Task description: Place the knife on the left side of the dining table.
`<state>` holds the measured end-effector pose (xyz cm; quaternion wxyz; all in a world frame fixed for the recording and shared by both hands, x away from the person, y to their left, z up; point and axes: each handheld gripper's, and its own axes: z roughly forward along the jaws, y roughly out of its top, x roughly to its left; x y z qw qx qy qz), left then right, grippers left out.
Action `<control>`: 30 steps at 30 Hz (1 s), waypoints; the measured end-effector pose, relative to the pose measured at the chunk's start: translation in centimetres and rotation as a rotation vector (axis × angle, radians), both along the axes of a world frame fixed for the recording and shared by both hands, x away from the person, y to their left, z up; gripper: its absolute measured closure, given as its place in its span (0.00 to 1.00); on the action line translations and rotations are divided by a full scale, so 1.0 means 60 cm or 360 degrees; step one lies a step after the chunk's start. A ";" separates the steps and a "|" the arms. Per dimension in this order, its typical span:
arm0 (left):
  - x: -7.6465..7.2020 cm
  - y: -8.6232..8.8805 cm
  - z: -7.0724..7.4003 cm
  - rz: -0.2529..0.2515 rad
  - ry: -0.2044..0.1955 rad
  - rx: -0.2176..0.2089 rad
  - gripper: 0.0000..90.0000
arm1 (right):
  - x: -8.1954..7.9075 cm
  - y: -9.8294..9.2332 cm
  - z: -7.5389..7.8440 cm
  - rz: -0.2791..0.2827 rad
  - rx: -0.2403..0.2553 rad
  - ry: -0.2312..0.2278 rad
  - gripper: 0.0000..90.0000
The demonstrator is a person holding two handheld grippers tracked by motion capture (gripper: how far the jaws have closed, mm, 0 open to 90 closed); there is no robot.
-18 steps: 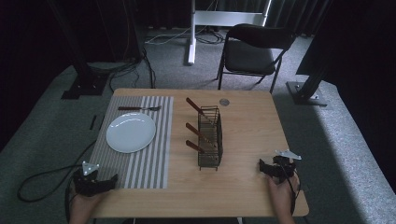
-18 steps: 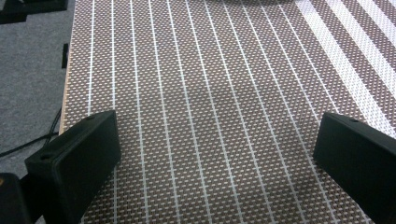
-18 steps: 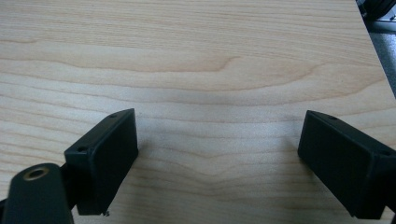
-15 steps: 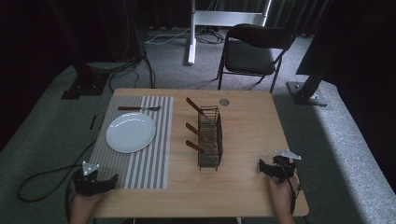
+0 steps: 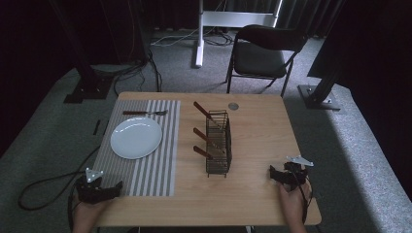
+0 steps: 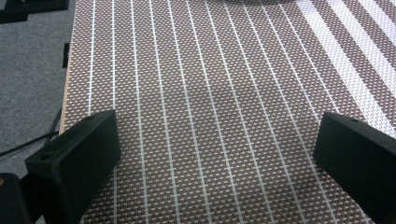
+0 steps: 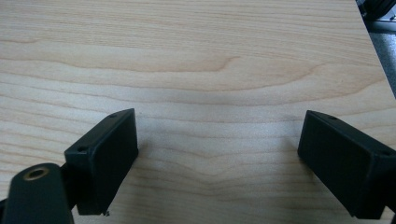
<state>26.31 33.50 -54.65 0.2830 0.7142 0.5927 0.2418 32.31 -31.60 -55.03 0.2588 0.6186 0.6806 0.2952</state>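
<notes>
A white plate (image 5: 136, 137) lies on a grey striped placemat (image 5: 150, 170) at the table's left, with a fork (image 5: 144, 113) behind it. A black wire rack (image 5: 218, 143) in the middle holds three brown-handled utensils (image 5: 208, 140). My left gripper (image 5: 114, 188) rests at the mat's near left corner, and in its own view my left gripper (image 6: 217, 154) stands open over the bare striped weave. My right gripper (image 5: 276, 175) sits near the table's front right, and in its own view my right gripper (image 7: 217, 158) is open above bare wood.
A small grey disc (image 5: 233, 106) lies near the table's far edge (image 5: 199, 94). A black folding chair (image 5: 265, 48) and a white stand (image 5: 201, 34) are behind the table. Cables trail on the floor at left (image 5: 43, 189).
</notes>
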 end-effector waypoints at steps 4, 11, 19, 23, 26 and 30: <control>0.001 0.000 0.001 -0.0001 0.0010 0.0001 0.01 | 0.000 0.000 0.000 0.0000 0.0000 0.0000 0.13; 0.001 0.002 0.005 -0.0009 0.0036 0.0000 0.03 | 0.000 0.000 0.000 -0.0001 -0.0001 0.0000 0.13; 0.000 0.001 0.013 -0.0008 0.0042 -0.0068 0.03 | 0.000 0.000 0.000 -0.0001 0.0000 0.0000 0.13; 0.001 -0.002 0.020 -0.0026 0.0031 -0.0080 0.03 | 0.000 0.000 0.000 -0.0001 0.0000 0.0000 0.13; 0.000 -0.010 0.029 -0.0059 0.0017 -0.0077 0.04 | 0.000 0.000 0.000 -0.0002 0.0000 0.0000 0.13; 0.002 -0.021 0.041 -0.0108 -0.0008 -0.0086 0.04 | 0.000 0.000 0.000 -0.0002 0.0000 0.0000 0.13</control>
